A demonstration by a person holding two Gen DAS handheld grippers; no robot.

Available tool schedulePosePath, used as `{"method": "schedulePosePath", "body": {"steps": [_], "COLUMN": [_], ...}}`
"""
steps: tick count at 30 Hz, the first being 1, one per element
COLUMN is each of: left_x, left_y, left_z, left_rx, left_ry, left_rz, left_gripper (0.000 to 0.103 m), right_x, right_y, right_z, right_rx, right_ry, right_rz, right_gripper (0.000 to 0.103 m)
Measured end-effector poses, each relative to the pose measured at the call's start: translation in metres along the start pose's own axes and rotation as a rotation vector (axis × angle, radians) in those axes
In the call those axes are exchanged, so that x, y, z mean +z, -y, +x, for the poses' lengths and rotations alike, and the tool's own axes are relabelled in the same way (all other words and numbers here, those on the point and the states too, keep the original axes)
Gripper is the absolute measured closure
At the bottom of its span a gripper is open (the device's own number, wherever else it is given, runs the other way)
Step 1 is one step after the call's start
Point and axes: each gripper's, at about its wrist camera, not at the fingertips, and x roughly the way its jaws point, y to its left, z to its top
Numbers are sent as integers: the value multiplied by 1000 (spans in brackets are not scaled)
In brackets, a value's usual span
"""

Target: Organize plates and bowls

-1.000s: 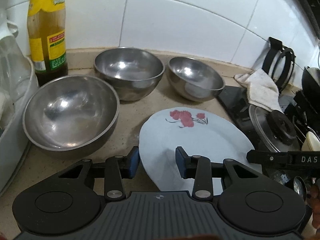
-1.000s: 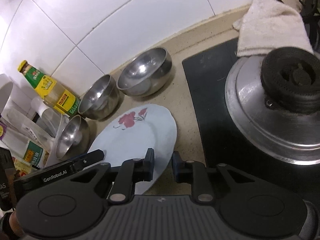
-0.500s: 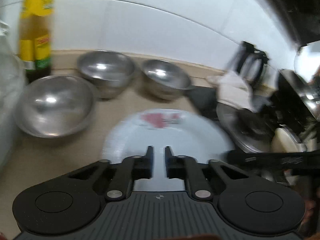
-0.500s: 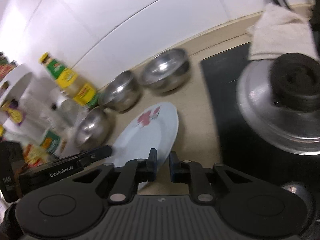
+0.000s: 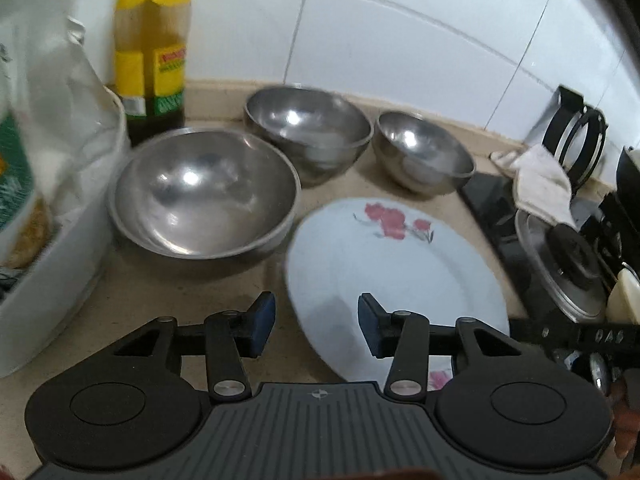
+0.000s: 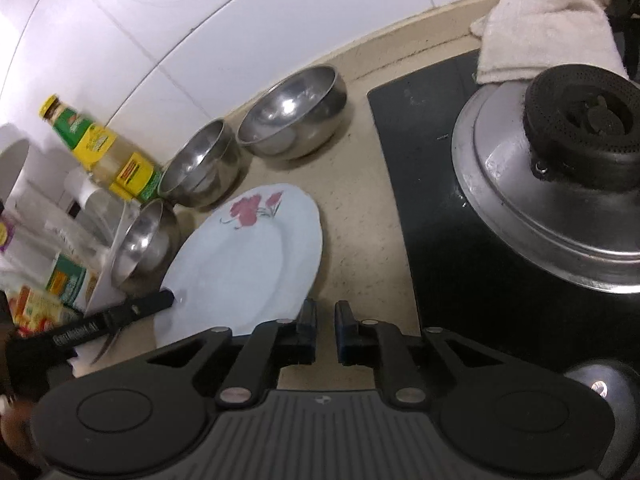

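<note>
The plate [image 5: 394, 276], white with a red flower print, lies flat on the beige counter [image 5: 160, 300], its right rim close to the left edge of the black hob [image 6: 448, 240]. Behind it, along the tiled wall, stand three steel bowls: the big bowl [image 5: 204, 196] to the plate's left and just beside its rim, the middle bowl [image 5: 308, 132] behind that, and the small bowl [image 5: 424, 156] nearest the hob (all three upright and empty).

The left gripper [image 5: 316, 326] hangs over the plate's near left rim. Its jaws are opening, moderately apart, with the rim between them but neither blue pad pressing on it. The right gripper [image 6: 325, 330] sits over bare counter at the plate's near right edge, between plate and hob; its jaws stand almost closed, a thin gap left, holding nothing.

A bottle [image 5: 152, 52] with a yellow label stands in the back left corner behind the big bowl. A white tub [image 5: 68, 248] sits along the counter's left edge. On the hob, a steel lid [image 6: 532, 216] lies under a black burner ring [image 6: 580, 120], and a cloth [image 6: 544, 28] is bunched behind them.
</note>
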Motion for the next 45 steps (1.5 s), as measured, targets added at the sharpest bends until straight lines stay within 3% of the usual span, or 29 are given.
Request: {"method": "schedulePosePath", "body": {"steps": [3, 7, 10, 12, 15, 19, 21, 28, 33, 45], "left_x": [3, 14, 16, 16, 13, 13, 13, 8, -2, -72], "left_y": [1, 0, 6, 11, 21, 13, 13, 20, 20, 0], "left_z": [13, 24, 31, 32, 33, 26, 26, 4, -32, -101], "left_rx": [-17, -23, -14, -6, 31, -2, -15, -12, -13, 86], "left_ry": [4, 22, 34, 37, 45, 43, 37, 74, 111, 99], "left_rz": [-15, -6, 48, 77, 142, 82, 52, 62, 51, -38], "left_gripper": [38, 35, 34, 36, 39, 52, 53, 53, 53, 53], "right_x": [8, 17, 20, 18, 20, 18, 14, 0, -11, -65], "right_y": [3, 6, 0, -9, -21, -17, -14, -22, -36, -70], "right_z": [5, 8, 15, 23, 27, 19, 13, -10, -34, -47], "right_rx": [12, 36, 41, 66, -28, -18, -13, 13, 48, 140], "right_ry": [16, 22, 20, 2, 31, 6, -2, 18, 21, -109], "right_rz": [4, 35, -1, -49, -106, -100, -95, -91, -117, -213], "right_gripper": [88, 75, 70, 71, 80, 82, 82, 82, 82, 82]}}
